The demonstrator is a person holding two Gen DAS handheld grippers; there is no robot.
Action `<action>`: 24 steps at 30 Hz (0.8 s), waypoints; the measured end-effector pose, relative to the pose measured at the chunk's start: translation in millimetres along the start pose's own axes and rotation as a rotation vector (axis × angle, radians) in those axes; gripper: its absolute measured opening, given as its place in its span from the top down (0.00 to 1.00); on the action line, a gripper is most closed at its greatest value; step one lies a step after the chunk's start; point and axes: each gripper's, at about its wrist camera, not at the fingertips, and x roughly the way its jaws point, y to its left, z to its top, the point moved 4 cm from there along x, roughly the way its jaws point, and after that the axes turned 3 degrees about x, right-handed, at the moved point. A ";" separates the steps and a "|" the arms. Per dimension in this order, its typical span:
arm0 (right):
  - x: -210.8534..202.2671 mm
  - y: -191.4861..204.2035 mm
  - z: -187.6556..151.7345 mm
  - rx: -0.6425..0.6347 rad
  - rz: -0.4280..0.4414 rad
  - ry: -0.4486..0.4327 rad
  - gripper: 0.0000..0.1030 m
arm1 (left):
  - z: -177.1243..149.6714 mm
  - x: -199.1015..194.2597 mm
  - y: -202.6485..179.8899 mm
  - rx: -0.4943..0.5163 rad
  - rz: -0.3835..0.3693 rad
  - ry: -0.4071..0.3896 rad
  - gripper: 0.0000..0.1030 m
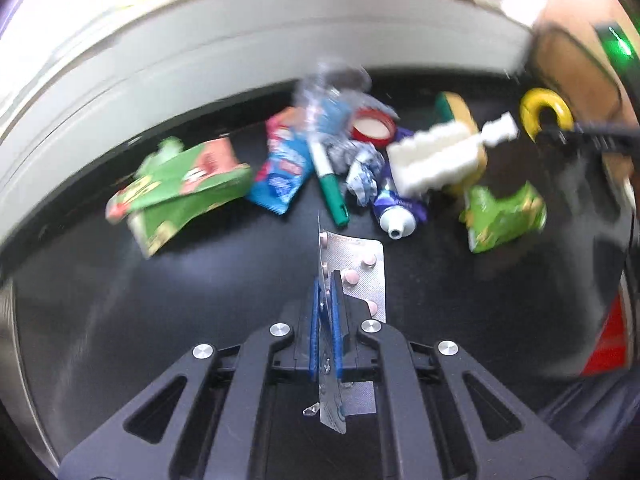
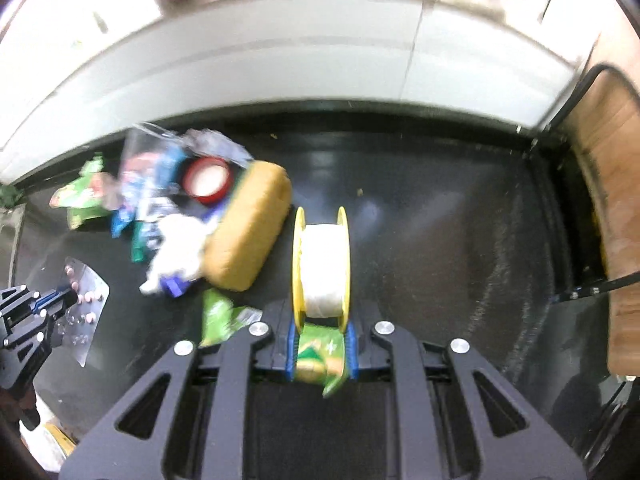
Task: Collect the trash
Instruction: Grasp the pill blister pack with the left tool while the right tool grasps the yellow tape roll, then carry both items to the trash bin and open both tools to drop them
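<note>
1. The left hand-held gripper (image 1: pixel 326 280) is clenched on a silver blister pack (image 1: pixel 354 276) of pink pills. The foil stands on edge between the blue pads and sticks out ahead of them, its long side running along the fingers. It looks lifted clear of the black bench (image 1: pixel 160 320).

2. The right hand-held gripper (image 2: pixel 322 332) is clenched too, on a small green wrapper (image 2: pixel 320 354), with a yellow spool (image 2: pixel 322 264) of white tape standing just ahead of its fingertips. Whether the pads also catch the spool's rim I cannot tell; the spool's axle lies crossways to the fingers.

3. The rest of the trash sits in a heap ahead of both hands, toward the back edge of the bench: a green and red packet (image 1: pixel 180 184), a blue sachet (image 1: pixel 282 168), a green marker (image 1: pixel 330 184), a squeezed purple tube (image 1: pixel 394 208), a red lid (image 1: pixel 372 128) and a crumpled green wrapper (image 1: pixel 504 216).

4. From the right wrist view the heap lies to the left of the right hand, with a tan sponge (image 2: pixel 248 228) nearest it. The left hand has the marker and tube almost straight ahead, the marker's long axis pointing roughly back at it.

5. No bin or bag shows plainly in either view, so I judge both loads must be carried off before either hand returns; the left looks better placed for the middle of the heap.
</note>
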 end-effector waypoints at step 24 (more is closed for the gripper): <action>-109.0 121.9 -70.2 -0.239 0.157 -0.103 0.82 | -55.9 -118.9 -6.6 -0.250 0.157 -0.114 0.95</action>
